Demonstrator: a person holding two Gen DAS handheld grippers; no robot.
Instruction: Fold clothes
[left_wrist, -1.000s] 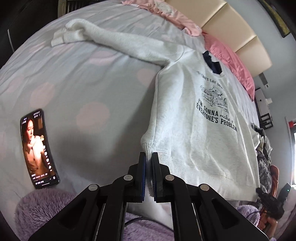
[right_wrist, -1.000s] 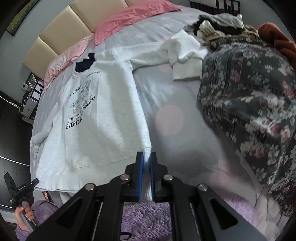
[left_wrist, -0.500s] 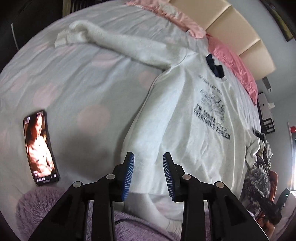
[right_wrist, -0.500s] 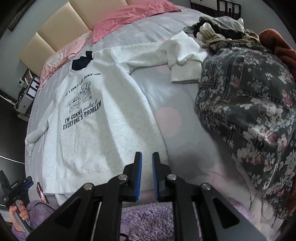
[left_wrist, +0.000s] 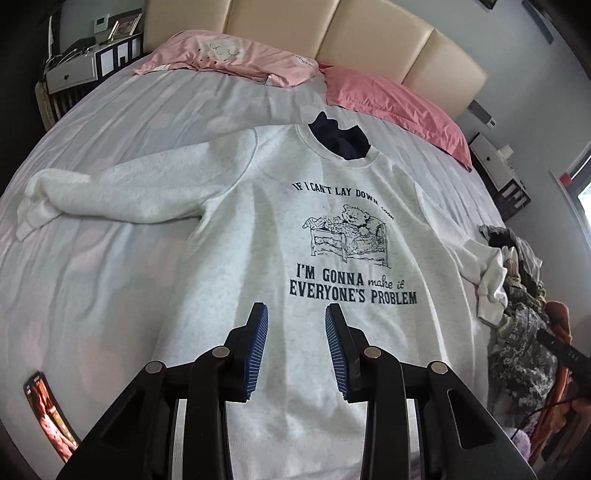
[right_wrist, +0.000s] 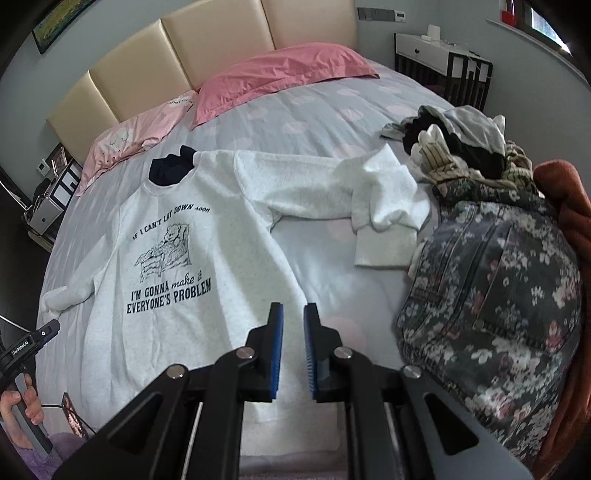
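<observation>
A white-grey sweatshirt (left_wrist: 258, 240) with dark print lies face up and flat on the bed, neck toward the pillows. One sleeve (left_wrist: 110, 192) stretches out to the left in the left wrist view; the other sleeve (right_wrist: 369, 195) reaches toward the clothes pile, its cuff bunched and folded over. My left gripper (left_wrist: 296, 314) hovers above the lower middle of the shirt, open, nothing between its blue pads. My right gripper (right_wrist: 293, 314) hangs over the shirt's right side edge, open by a narrow gap, holding nothing.
A lit phone (left_wrist: 48, 413) lies on the bed at the near left. A pile of clothes topped by floral denim (right_wrist: 498, 288) crowds the right side. Pink pillows (left_wrist: 388, 99) and a padded headboard (right_wrist: 207, 48) sit at the far end. A hand (right_wrist: 22, 402) shows at lower left.
Both grippers let go of the sweatshirt's bottom corners and opened. They lifted and swung toward the shirt's middle; the hem now lies flat on the bed.
</observation>
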